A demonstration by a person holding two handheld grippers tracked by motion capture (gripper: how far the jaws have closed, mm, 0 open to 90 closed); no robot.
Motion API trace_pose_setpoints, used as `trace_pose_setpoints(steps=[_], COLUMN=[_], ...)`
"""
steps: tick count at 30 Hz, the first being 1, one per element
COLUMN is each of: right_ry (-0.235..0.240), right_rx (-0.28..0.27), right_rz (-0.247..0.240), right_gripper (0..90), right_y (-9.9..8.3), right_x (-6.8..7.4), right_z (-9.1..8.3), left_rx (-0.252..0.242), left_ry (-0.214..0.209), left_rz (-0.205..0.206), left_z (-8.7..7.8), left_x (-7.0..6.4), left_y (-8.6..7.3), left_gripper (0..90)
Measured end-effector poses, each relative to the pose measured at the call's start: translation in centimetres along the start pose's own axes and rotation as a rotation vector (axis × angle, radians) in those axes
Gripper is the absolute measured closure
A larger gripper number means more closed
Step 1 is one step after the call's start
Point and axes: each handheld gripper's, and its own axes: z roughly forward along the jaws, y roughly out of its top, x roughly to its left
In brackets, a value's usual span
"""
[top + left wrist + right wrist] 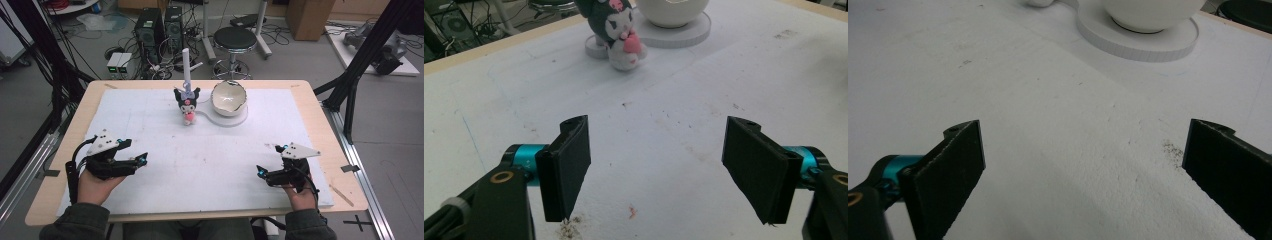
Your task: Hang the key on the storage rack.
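White table board [150, 135] bears an empty bowl [229, 98] beside a plush toy [187, 104].

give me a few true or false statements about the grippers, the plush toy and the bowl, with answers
1. Both grippers are open and hold nothing. True: the left gripper and right gripper have jaws spread over bare white mat.
2. The plush toy lies inside the bowl. False: it stands on the mat beside the bowl.
3. The bowl sits on a round white base. True.
4. The left gripper is touching the toy. False: it is well apart from it, near the table's front edge.
5. A white post rises behind the toy. True.
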Motion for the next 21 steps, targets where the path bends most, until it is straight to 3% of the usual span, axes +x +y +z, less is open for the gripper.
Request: trace_pose_setpoints(steps=[21], right_ry=[-0.001], right_rx=[0.0], right_rz=[0.003], right_gripper=[2.4], right_y=[0.0], right_x=[0.0], right_z=[0.0], left_rx=[-0.005], left_ry=[0.015], left_rz=[0.011], left_z=[-0.9], left_x=[-0.4], left_y=[-1.2], left_gripper=[27.8])
